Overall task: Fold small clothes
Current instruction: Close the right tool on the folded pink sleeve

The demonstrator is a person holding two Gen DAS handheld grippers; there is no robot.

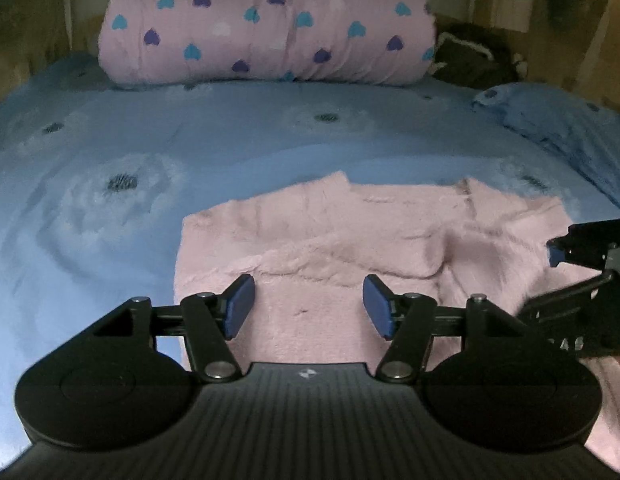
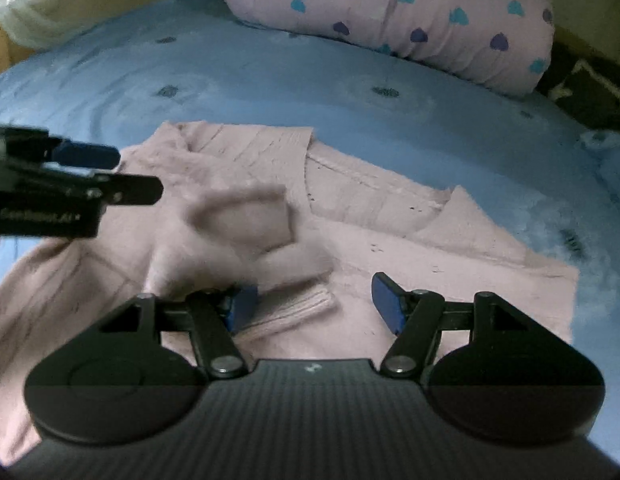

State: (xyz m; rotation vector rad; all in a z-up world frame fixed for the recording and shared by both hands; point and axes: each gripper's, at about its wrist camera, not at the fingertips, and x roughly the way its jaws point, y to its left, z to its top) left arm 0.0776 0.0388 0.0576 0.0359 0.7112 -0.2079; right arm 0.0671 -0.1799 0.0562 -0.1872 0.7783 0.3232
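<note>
A fuzzy pale pink sweater (image 1: 330,240) lies flat on the blue bed sheet (image 1: 109,152). In the right wrist view one sleeve (image 2: 245,224) is folded across the body of the sweater (image 2: 430,280), its ribbed cuff (image 2: 305,304) near the lower middle. My left gripper (image 1: 308,306) hangs open just above the sweater's near left part, with nothing between its pads. My right gripper (image 2: 314,306) is open too, low over the sweater with the cuff lying between its fingers, unpressed. Each gripper shows in the other's view: the right gripper (image 1: 558,252) at the right edge, the left gripper (image 2: 137,172) at the left edge.
A rolled pink blanket with blue and purple hearts (image 1: 269,20) lies along the head of the bed. A blue pillow (image 1: 558,120) sits at the right, a dark bundle (image 1: 470,56) behind it. Bare sheet (image 2: 189,80) stretches beyond and left of the sweater.
</note>
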